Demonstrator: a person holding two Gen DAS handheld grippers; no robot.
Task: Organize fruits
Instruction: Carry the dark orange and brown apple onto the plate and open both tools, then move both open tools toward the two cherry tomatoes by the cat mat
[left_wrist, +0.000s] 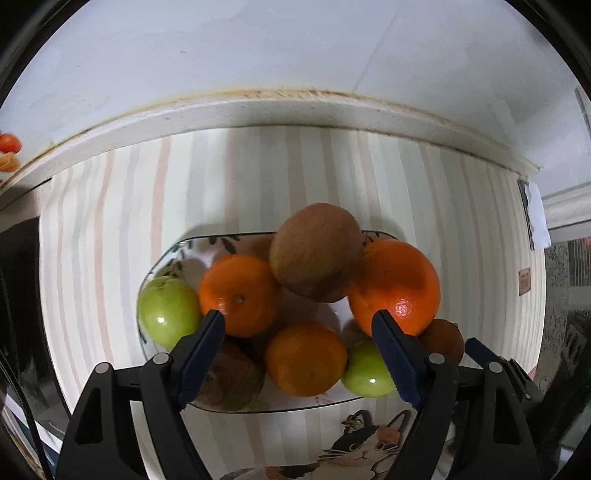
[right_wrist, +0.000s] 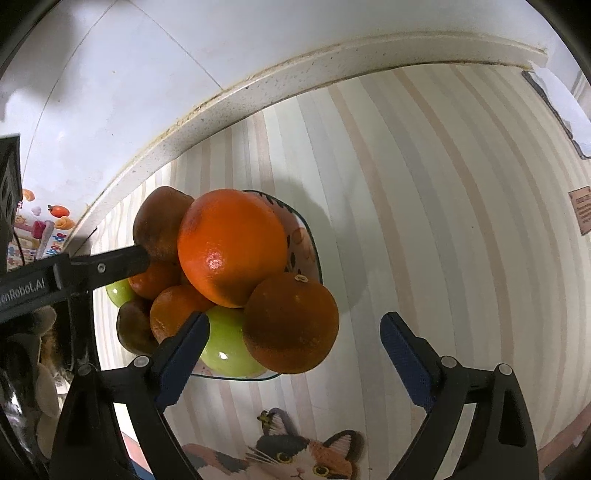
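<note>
Each black tool (left_wrist: 298, 319) has blue-padded fingers (right_wrist: 404, 354) and silver screws.

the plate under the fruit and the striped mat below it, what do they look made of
The plate: probably glazed ceramic, white and glossy, with a thin dark rim line and painted leaf marks; glass or melamine can't be ruled out. The striped mat: likely woven or printed fabric, matte with no glare, soft pastel stripes and a stitched-looking cat picture near its edge.

A patterned plate (left_wrist: 192, 242) carries a heap of fruit. A brown kiwi (left_wrist: 316, 251) sits on top, leaning against a large glossy orange (left_wrist: 395, 286). Beside them lie two smaller oranges (left_wrist: 240, 293), two green apples (left_wrist: 168, 312) and, low at the near edge, what seems another brown kiwi (left_wrist: 231, 380), partly hidden.
</note>
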